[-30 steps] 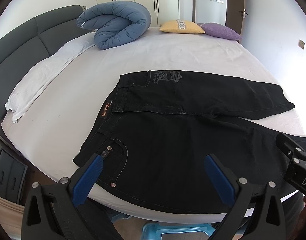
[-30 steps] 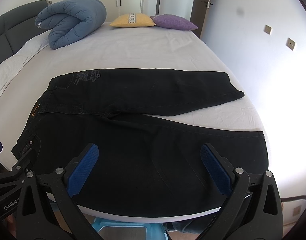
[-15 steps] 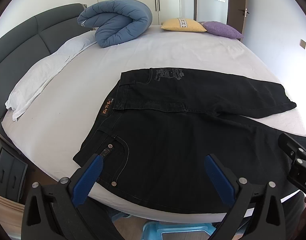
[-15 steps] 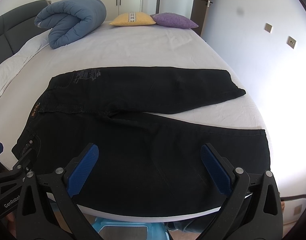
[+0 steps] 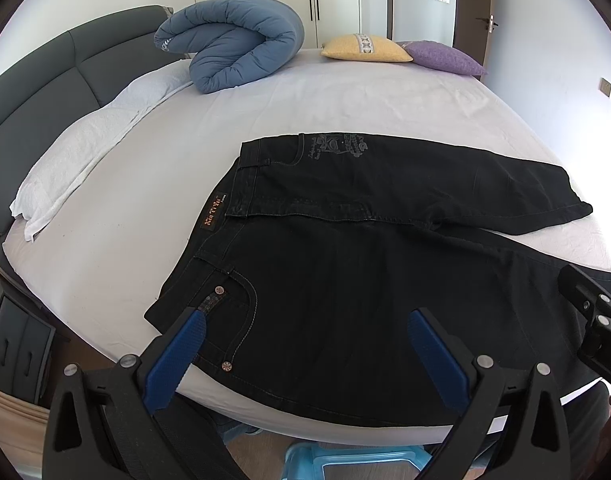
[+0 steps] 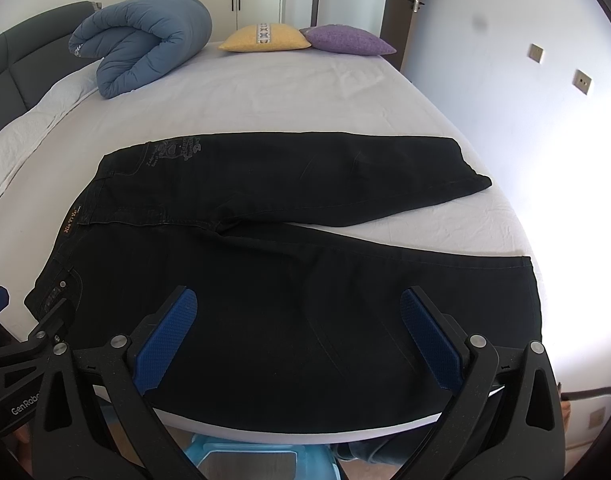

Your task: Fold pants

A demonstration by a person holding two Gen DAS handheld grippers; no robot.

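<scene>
Grippers: we held left gripper (image 5: 305,334) and right gripper (image 6: 297,320) spread wide, empty.
Advice: we judged pinching the pants (image 6: 289,292) at the bed (image 6: 305,92) front edge, waistband and hem together, best.

One pair of black pants (image 5: 345,272) lay on the one bed (image 5: 153,184), with two legs showing. Two cushions sat at the far edge — one yellow cushion (image 5: 365,48) and one purple cushion (image 5: 445,58). There was one rolled blue duvet (image 5: 233,52) and one white pillow (image 5: 85,140). Two grippers were in view — the left gripper (image 5: 305,344) and the right gripper (image 6: 297,320) — each with two blue pads.
</scene>
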